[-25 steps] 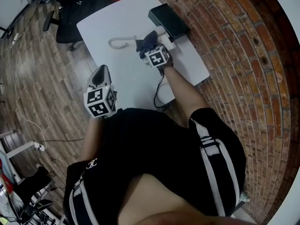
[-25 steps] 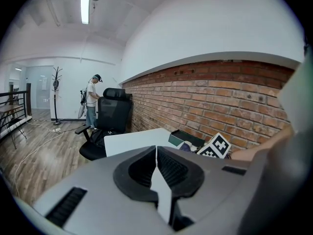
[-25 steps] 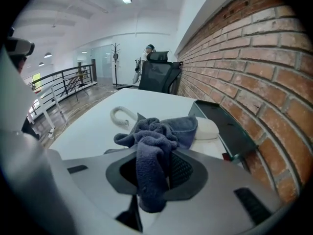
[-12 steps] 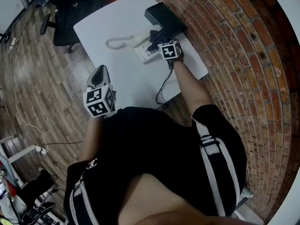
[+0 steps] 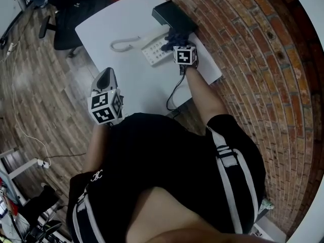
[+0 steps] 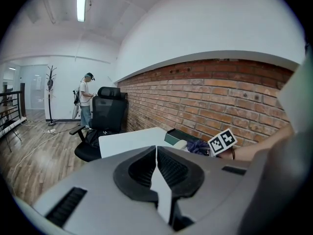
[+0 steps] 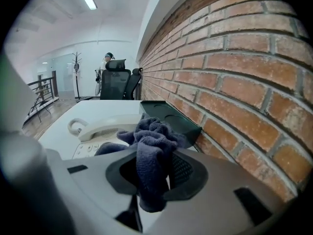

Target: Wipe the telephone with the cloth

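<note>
A cream telephone point(image 5: 155, 48) lies on the white table point(image 5: 136, 80), its handset point(image 7: 108, 126) on the cradle and a coiled cord point(image 5: 121, 45) trailing left. My right gripper point(image 5: 180, 43) is shut on a dark blue cloth point(image 7: 152, 148), which hangs bunched over the phone's right end point(image 5: 174, 37). My left gripper point(image 5: 104, 85) is held off the table's near left edge, shut with nothing between its jaws. In the left gripper view the left gripper point(image 6: 157, 177) points across the table toward the cloth point(image 6: 196, 146).
A dark green box point(image 5: 172, 15) stands at the table's far right against the brick wall point(image 7: 234, 82). A black cable point(image 5: 174, 92) runs off the near edge. A black office chair point(image 6: 105, 119) sits beyond the table, and a person point(image 6: 87, 99) stands far off.
My right gripper has carried the cloth rightward along the phone, from its left part to its right end. The keypad is now uncovered. The left gripper has barely moved.
</note>
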A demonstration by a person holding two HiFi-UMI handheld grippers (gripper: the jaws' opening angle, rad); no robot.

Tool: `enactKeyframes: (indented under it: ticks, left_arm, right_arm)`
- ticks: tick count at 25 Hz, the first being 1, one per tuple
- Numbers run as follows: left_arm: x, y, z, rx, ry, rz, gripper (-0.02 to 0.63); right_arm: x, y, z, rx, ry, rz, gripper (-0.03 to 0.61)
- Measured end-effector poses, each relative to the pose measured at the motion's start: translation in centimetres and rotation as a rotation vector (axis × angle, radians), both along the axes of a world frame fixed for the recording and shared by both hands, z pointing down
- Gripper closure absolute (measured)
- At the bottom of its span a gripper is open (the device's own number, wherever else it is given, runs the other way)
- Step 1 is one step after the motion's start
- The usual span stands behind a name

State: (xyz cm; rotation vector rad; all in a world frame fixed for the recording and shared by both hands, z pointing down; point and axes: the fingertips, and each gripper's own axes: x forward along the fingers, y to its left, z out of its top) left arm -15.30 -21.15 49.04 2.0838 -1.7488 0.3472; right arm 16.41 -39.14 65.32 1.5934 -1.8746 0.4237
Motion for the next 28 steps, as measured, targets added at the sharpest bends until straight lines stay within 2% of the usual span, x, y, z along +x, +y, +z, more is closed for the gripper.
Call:
enactKeyframes:
  ticks: [5, 13, 18, 23, 28]
  left_arm:
    - [0.4, -0.1, 0.0, -0.001, 0.000, 0.016, 0.607]
    - [0.4, 0.1, -0.2, 0.001, -0.006, 0.030, 0.607]
    - [0.5, 0.3, -0.4, 0.005, -0.008, 0.038, 0.607]
    - [0.6, 0.5, -0.2, 0.003, -0.007, 0.044, 0.606]
    - [0.7, 0.6, -0.2, 0.001, -0.009, 0.049, 0.606]
  right_arm:
    - [-0.8, 1.5, 0.7, 0.023, -0.055, 0.063, 0.503]
    - [-4.5, 3.8, 1.7, 0.014, -0.146, 0.036, 0.503]
    - [-6.9, 5.1, 2.9, 0.000, -0.168, -0.018, 0.502]
    - [-9.4, 6.8, 3.5, -0.045, -0.253, -0.078, 0.501]
    - [-12.6, 9.1, 4.6, -0.092, -0.278, -0.180, 0.501]
